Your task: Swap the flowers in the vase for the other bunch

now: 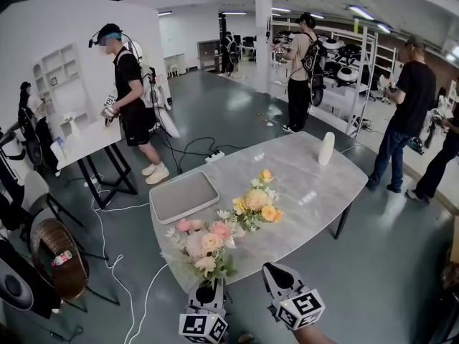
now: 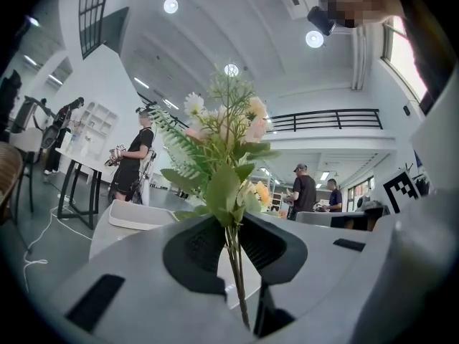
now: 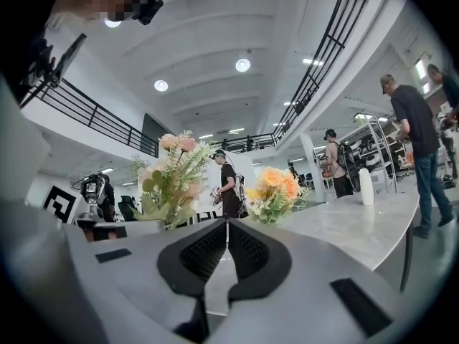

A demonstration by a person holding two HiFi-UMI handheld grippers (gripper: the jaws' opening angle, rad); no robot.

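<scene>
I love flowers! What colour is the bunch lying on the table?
Orange and yellow bunch; best in head view.

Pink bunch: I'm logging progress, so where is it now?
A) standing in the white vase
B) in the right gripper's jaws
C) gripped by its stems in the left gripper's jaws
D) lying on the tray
C: the left gripper grips the pink bunch by its stems, seen in its own view.

**Open lab hall, dressed with a mock room set**
A grey floor (image 1: pixel 237 113) runs under strip lights (image 1: pixel 361 11). At upper left a free-standing white wall (image 1: pixel 72 34) with built-in shelves (image 1: pixel 61 77) stands like a stage flat; at upper right metal racks (image 1: pixel 358 63) hold gear. People (image 1: pixel 129 99) in backpack rigs stand at tables (image 1: pixel 308 185), cables (image 1: pixel 193 149) trail across the floor, and a railed mezzanine (image 2: pixel 326 120) runs overhead.
</scene>
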